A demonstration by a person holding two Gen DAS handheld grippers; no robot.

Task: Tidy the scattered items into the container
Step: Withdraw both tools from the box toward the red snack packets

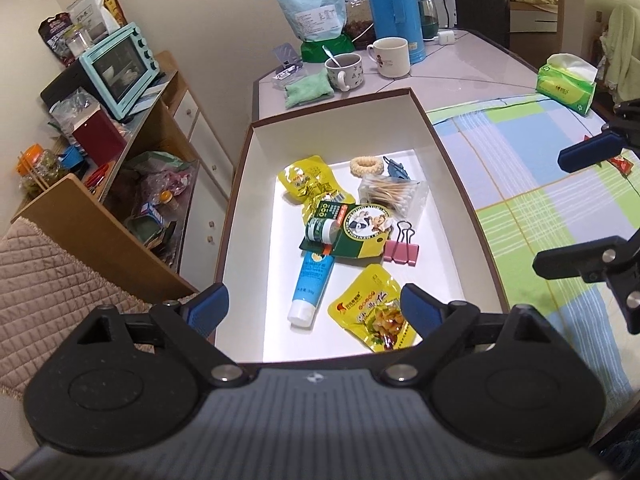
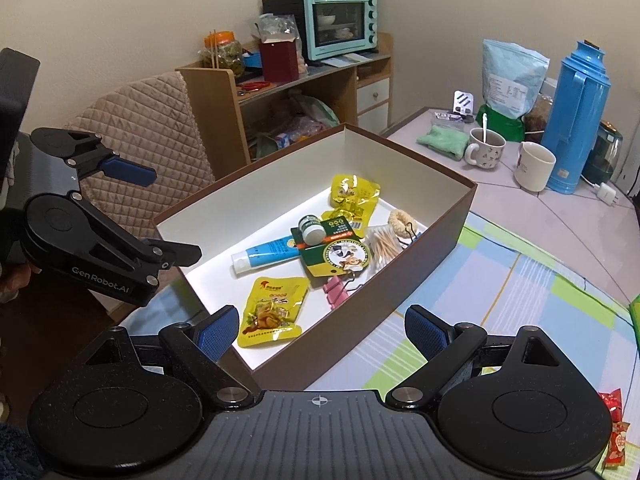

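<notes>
Left gripper (image 1: pixel 314 307): we are holding it over the near end of the box, jaws spread wide, nothing between the blue pads. In the right wrist view it is showing at the left (image 2: pixel 176 216), and its black arm is reading "GenRobot.AI".

Right gripper (image 2: pixel 322 334): we are keeping it above the box's near corner, jaws wide apart and empty.

Box (image 1: pixel 452 168): brown outside, white inside, sitting partly on the checked cloth (image 1: pixel 532 200) and partly on the pale table (image 1: pixel 460 68).

Tube (image 1: pixel 310 288): blue and white, lying on the box floor with its white cap toward the left gripper; we are not managing to read the print.

Snack pouches: one yellow pouch (image 1: pixel 370 308) is lying near the front wall beside the tube; a second yellow pouch (image 1: pixel 306 178) is lying further back. Both are carrying Chinese print too small for us to read.

Green card (image 1: pixel 356 228): lying over the tube's far end, bearing a round emblem with ring lettering we cannot make out; a small green-capped bottle (image 1: pixel 319 231) is resting on it.

Binder clip (image 1: pixel 402 250): pink, touching the card's edge.

Cotton swabs (image 1: pixel 394 196): in a clear bag, behind the clip.

Hair tie (image 1: pixel 366 166): cream, ring-shaped, near the back wall.

Wrapped sweets (image 2: pixel 614 428): red wrappers, lying outside the box on the cloth.

Tissue pack (image 1: pixel 566 84): green, sitting on the table's far edge.
</notes>
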